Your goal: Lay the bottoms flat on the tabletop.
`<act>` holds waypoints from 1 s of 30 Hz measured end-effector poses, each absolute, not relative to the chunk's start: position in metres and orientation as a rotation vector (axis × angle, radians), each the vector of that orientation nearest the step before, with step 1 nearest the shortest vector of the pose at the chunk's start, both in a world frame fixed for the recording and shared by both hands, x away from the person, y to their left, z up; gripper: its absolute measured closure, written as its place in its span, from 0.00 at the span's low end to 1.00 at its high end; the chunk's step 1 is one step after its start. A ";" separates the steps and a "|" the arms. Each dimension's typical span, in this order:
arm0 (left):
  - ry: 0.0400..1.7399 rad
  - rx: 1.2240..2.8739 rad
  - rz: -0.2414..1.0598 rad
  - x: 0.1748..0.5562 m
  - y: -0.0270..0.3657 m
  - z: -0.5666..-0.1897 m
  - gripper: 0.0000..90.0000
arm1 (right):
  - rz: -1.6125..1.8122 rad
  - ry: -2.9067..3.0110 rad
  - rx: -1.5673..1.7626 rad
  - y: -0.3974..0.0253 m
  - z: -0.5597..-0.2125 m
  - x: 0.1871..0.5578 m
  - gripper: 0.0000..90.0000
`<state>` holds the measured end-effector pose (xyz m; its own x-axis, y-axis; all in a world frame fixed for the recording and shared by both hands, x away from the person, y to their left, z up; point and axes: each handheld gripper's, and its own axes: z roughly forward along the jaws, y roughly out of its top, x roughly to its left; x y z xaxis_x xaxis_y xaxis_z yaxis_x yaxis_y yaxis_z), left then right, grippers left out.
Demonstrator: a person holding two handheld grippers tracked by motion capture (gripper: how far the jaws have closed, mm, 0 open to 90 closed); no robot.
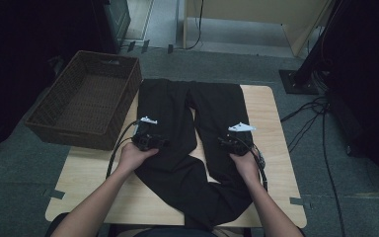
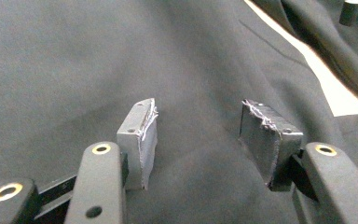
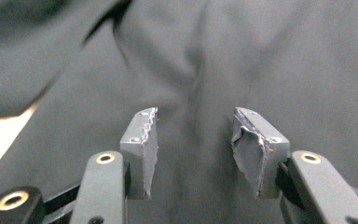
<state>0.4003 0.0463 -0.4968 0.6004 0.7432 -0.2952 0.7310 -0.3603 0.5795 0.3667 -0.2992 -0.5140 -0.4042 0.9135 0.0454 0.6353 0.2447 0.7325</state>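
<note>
Both hand-held grippers, left (image 1: 148, 137) and right (image 1: 234, 143), gape unclenched over the black trousers (image 1: 187, 148); I'd pinch single layers, evenly.

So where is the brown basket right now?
In the high view the brown basket sits at the table's far left corner, hanging partly over the edge, right beside the black trousers and just beyond the left gripper.

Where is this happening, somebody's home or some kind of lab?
Probably a lab or recording studio, not a home. A small wooden table stands on grey carpet with cables trailing across the floor and tape marks. A person lays black trousers out using handheld grippers, with a wicker basket beside.
</note>
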 end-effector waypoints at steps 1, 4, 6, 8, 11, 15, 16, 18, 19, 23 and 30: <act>1.162 2.142 0.027 0.401 0.046 -0.498 0.52 | 0.956 2.133 1.416 -0.300 -0.516 0.366 0.56; 1.167 2.125 0.025 0.403 0.047 -0.500 0.53 | 0.967 2.106 1.409 -0.302 -0.519 0.366 0.57; 1.169 2.119 0.029 0.407 0.046 -0.501 0.54 | 0.981 2.083 1.409 -0.302 -0.521 0.368 0.57; 1.167 2.125 0.043 0.411 0.045 -0.500 0.55 | 0.991 2.065 1.418 -0.303 -0.522 0.371 0.58; 1.178 2.116 0.073 0.421 0.042 -0.501 0.57 | 0.987 2.057 1.416 -0.304 -0.522 0.381 0.57; 1.202 2.084 0.083 0.436 0.041 -0.502 0.58 | 0.982 2.050 1.429 -0.302 -0.522 0.396 0.55; 1.204 2.081 0.085 0.439 0.041 -0.503 0.58 | 0.979 2.046 1.434 -0.302 -0.522 0.401 0.53; 1.208 2.084 0.104 0.445 0.040 -0.503 0.59 | 0.975 2.042 1.440 -0.302 -0.522 0.407 0.51; 1.213 2.083 0.105 0.447 0.039 -0.502 0.59 | 0.973 2.043 1.444 -0.303 -0.522 0.411 0.50; 1.231 2.084 0.106 0.453 0.038 -0.501 0.58 | 0.975 2.034 1.453 -0.304 -0.522 0.418 0.50; 1.206 2.080 0.069 0.433 0.046 -0.490 0.53 | 1.008 2.063 1.458 -0.308 -0.506 0.394 0.54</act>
